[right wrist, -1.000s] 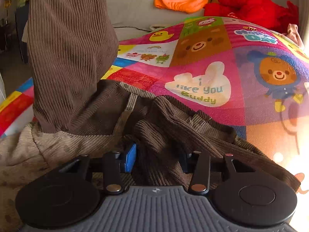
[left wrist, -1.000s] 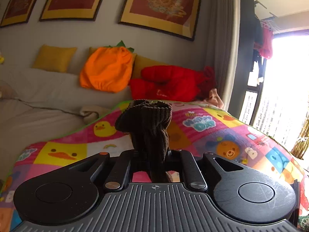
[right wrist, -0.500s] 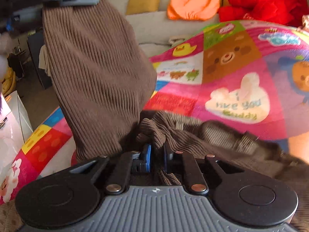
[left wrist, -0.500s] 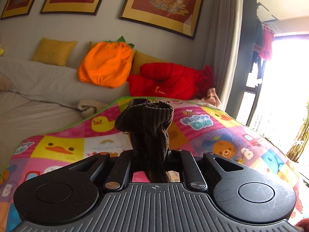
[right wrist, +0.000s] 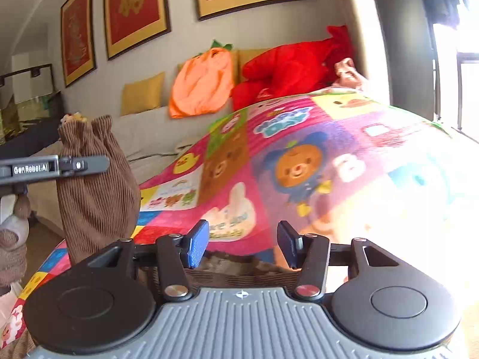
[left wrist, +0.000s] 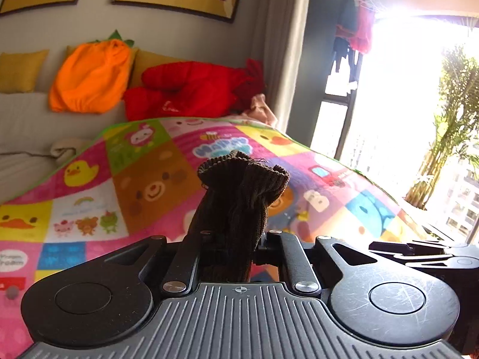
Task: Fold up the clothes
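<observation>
A brown corduroy garment (left wrist: 239, 197) sticks up bunched between the fingers of my left gripper (left wrist: 230, 239), which is shut on it above the colourful cartoon mat (left wrist: 149, 185). In the right wrist view the same garment (right wrist: 95, 191) hangs down from the left gripper (right wrist: 60, 167) at the left edge. My right gripper (right wrist: 242, 242) is open, its blue pads (right wrist: 197, 242) wide apart with nothing between them. A strip of the brown fabric (right wrist: 239, 269) lies just below its fingers on the mat (right wrist: 299, 164). The right gripper's body (left wrist: 425, 254) shows at the left view's right edge.
Behind the mat stands a grey sofa (left wrist: 27, 119) with an orange pumpkin cushion (left wrist: 89, 74), a red plush toy (left wrist: 191, 89) and yellow cushions (right wrist: 143, 92). A bright window (left wrist: 404, 104) with plants (left wrist: 455, 119) is on the right.
The right gripper has opened and let go of the brown fabric, then tilted up off the pile. The left gripper still holds its bunch and has swung right, toward the window.
</observation>
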`<state>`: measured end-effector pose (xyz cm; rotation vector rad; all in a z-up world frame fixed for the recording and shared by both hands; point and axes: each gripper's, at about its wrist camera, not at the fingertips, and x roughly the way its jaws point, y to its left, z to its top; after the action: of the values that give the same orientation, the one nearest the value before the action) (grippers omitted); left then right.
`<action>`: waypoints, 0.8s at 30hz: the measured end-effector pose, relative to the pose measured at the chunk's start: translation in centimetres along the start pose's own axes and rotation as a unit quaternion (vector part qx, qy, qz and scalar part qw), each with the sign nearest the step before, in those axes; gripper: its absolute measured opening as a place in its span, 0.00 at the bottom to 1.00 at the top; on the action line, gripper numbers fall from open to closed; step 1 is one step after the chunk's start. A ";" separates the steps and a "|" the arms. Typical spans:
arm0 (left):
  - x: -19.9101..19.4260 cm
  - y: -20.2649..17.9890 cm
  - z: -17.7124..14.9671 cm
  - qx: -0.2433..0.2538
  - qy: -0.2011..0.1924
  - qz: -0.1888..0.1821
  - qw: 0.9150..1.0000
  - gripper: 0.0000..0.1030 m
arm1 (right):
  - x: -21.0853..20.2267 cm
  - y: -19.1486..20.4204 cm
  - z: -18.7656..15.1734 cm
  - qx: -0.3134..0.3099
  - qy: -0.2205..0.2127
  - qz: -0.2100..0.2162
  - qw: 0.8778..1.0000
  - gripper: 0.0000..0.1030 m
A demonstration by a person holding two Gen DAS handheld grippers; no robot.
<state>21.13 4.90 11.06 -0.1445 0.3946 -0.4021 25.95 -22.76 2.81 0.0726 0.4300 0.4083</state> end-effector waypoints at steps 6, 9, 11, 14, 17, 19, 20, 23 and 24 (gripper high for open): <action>3.1 -3.6 -4.2 0.012 0.074 -0.093 0.993 0.65 | -1.1 -3.3 -1.4 0.036 0.011 -0.026 0.999 0.50; 1.9 -2.4 -4.2 0.017 0.066 -0.072 0.995 0.84 | -0.5 -3.2 -2.1 0.044 0.029 -0.008 0.999 0.51; 1.0 -0.9 -3.7 0.014 0.061 -0.047 0.997 0.86 | 0.9 -2.6 -2.6 0.052 0.050 0.011 0.997 0.52; 0.3 1.3 -3.4 0.005 0.067 -0.004 0.998 0.90 | 3.9 -1.4 -3.6 0.077 0.092 0.037 0.992 0.52; -0.1 3.5 -3.3 -0.006 0.081 0.032 0.996 0.90 | 7.4 -0.7 -4.7 0.106 0.135 0.019 0.985 0.52; -0.3 4.3 -3.6 -0.011 0.086 0.039 0.995 0.91 | 9.3 -0.6 -5.4 0.122 0.166 0.026 0.978 0.51; -0.4 4.5 -3.7 -0.011 0.087 0.040 0.995 0.91 | 10.0 -0.5 -5.6 0.126 0.178 0.035 0.975 0.39; -0.5 5.1 -4.0 -0.013 0.088 0.041 0.995 0.91 | 8.8 0.1 -4.8 0.110 0.157 0.045 0.980 0.10; -0.6 5.3 -4.1 -0.014 0.089 0.041 0.995 0.92 | 8.1 0.2 -4.4 0.104 0.145 0.048 0.983 0.09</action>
<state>20.90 9.75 6.37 -0.1192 0.5801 -0.3300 30.77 -19.37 -4.32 0.2387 0.7592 0.4706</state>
